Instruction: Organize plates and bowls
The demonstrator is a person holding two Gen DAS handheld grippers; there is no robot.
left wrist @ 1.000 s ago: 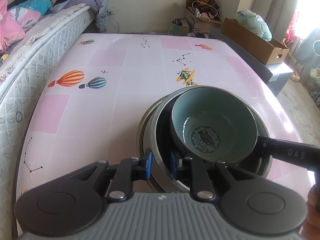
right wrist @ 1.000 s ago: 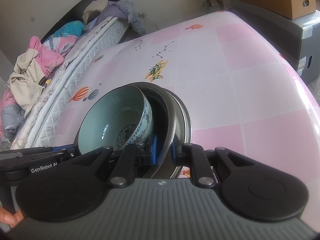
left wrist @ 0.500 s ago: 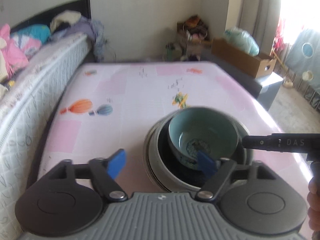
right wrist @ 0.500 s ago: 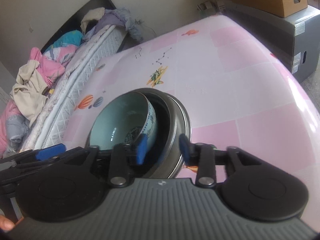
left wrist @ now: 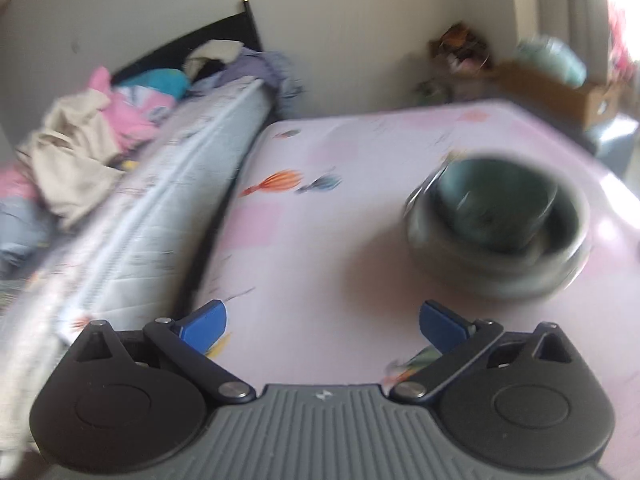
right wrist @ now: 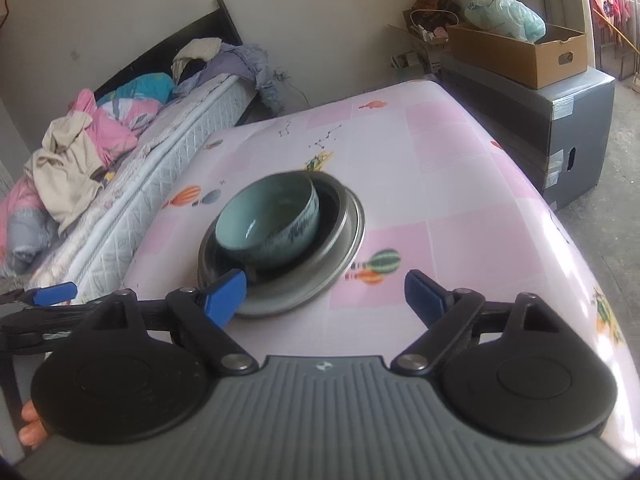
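Observation:
A pale green bowl (right wrist: 269, 216) with blue print sits tilted inside a dark bowl on a metal plate (right wrist: 347, 248), a stack on the pink table (right wrist: 460, 184). The stack shows blurred in the left wrist view (left wrist: 500, 236). My right gripper (right wrist: 325, 294) is open and empty, just short of the stack's near rim. My left gripper (left wrist: 323, 322) is open and empty, pulled back to the left of the stack. One of its blue fingertips (right wrist: 56, 293) shows at the left edge of the right wrist view.
A mattress (right wrist: 132, 176) piled with clothes (right wrist: 72, 160) runs along the table's left side. A grey cabinet (right wrist: 560, 120) with a cardboard box (right wrist: 520, 52) stands beyond the right edge. Clutter lies by the far wall.
Both grippers have let go of the stack's rim and opened wide. Both have drawn back from it, the left one swinging left, and its view is blurred with motion.

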